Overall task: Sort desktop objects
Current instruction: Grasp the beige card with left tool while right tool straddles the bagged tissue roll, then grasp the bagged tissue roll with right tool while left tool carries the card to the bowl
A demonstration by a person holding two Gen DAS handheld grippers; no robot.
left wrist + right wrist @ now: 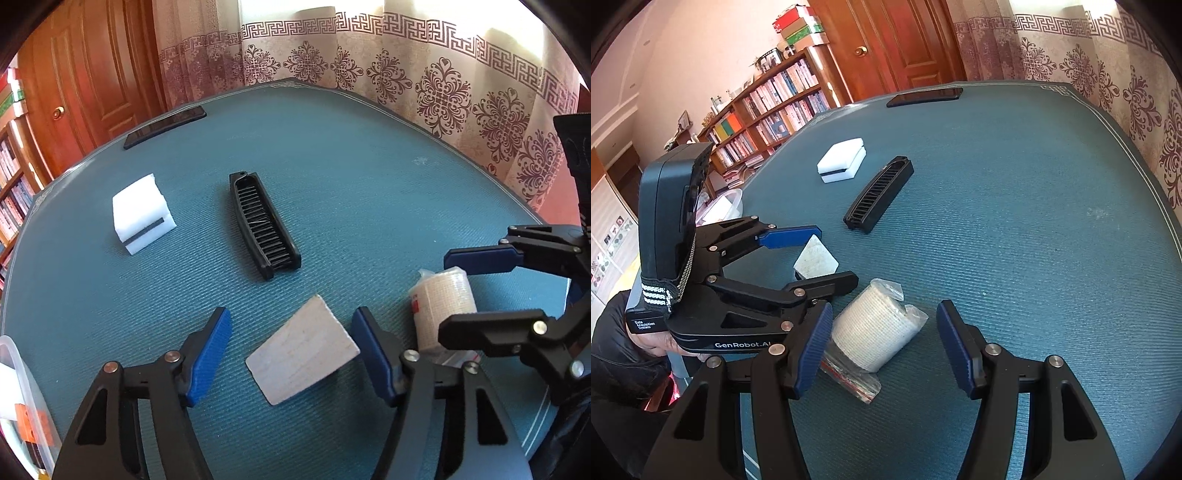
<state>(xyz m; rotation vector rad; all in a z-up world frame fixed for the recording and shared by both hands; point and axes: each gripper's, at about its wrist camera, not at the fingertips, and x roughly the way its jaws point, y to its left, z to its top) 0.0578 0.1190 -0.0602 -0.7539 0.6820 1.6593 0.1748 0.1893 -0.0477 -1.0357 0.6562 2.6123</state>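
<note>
Left gripper [291, 354] up close, fingers spread wide around the pale wooden tile [303, 354], lined up to pinch it. Right gripper [882, 343] likewise gapes around the wrapped bandage roll [871, 332], nothing clamped. Further out on the blue table mat [369, 192]: black comb [264, 225], white sponge block [142, 214], phone [164, 127], all well apart, nothing blocking.

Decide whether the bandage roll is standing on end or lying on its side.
Lying on its side: the bandage roll rests its curved wall on the mat, flat ends facing sideways, in a clear wrapper.
</note>
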